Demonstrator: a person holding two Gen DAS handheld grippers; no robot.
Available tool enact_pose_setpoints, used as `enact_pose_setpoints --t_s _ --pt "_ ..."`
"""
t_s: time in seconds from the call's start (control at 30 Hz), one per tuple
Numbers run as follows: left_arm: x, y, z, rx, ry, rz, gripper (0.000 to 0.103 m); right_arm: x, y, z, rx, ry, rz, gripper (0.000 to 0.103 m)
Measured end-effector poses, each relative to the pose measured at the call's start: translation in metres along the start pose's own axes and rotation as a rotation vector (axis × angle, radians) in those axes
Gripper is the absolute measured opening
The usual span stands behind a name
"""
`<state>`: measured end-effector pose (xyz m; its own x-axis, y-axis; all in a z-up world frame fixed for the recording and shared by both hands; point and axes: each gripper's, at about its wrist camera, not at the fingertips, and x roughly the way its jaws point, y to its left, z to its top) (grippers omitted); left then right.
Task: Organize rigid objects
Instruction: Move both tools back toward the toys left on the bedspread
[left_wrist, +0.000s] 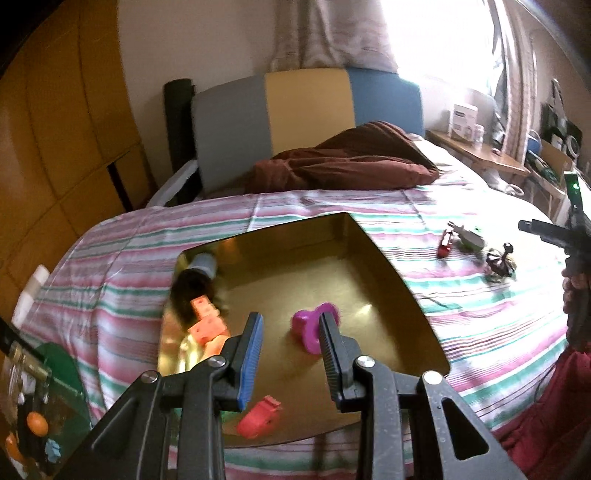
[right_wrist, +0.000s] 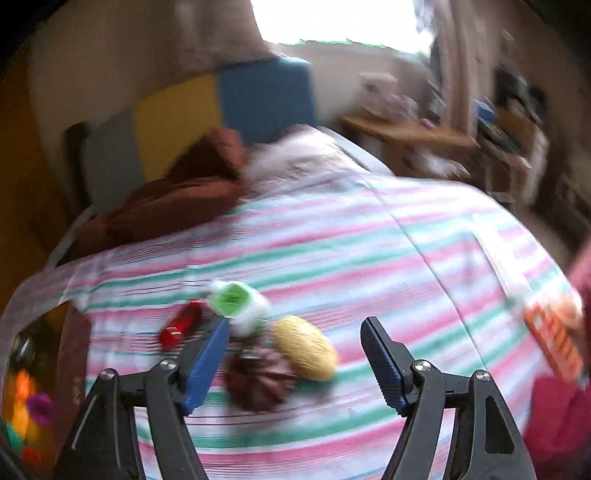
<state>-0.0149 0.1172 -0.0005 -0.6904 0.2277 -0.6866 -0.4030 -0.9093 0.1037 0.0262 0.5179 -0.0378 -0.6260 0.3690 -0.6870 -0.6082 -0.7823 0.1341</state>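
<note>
A gold tray (left_wrist: 369, 254) lies on the striped bed. In it are a magenta piece (left_wrist: 312, 326), orange blocks (left_wrist: 207, 321), a dark bottle with a grey cap (left_wrist: 195, 280) and a red piece (left_wrist: 258, 417). My left gripper (left_wrist: 291, 332) is open and empty above the tray, its right finger just in front of the magenta piece. My right gripper (right_wrist: 295, 343) is open and empty above a yellow oval (right_wrist: 304, 347), a dark maroon piece (right_wrist: 258, 380), a white and green bottle (right_wrist: 240, 306) and a small red object (right_wrist: 181, 325). The right wrist view is blurred.
A brown pillow (left_wrist: 351, 162) lies at the head of the bed. A wooden side table (left_wrist: 480, 151) with boxes stands at the right. An orange and white packet (right_wrist: 554, 339) lies at the bed's right edge. The tray's corner (right_wrist: 74, 332) shows at the left.
</note>
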Motion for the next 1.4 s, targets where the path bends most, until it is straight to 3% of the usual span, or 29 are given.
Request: enact_pose_setpoints --t_s 0.47,0.9,1.2,1.4 --pt "0.031 -0.076 0.024 0.085 0.06 -0.141 0.031 0.018 -0.049 -0.003 0.257 0.102 -0.016 0.075" --pt "0.099 -0.158 0.071 0.14 0.193 -0.29 0.031 0.018 -0.049 -0.004 0.277 0.119 0.021 0.077" --pt "0.157 -0.208 0.095 0.234 0.268 -0.337 0.031 0.018 -0.054 -0.003 0.322 0.122 0.064 0.078" --pt "0.192 -0.23 0.107 0.276 0.3 -0.37 0.038 0.02 -0.059 -0.003 0.36 0.132 0.098 0.079"
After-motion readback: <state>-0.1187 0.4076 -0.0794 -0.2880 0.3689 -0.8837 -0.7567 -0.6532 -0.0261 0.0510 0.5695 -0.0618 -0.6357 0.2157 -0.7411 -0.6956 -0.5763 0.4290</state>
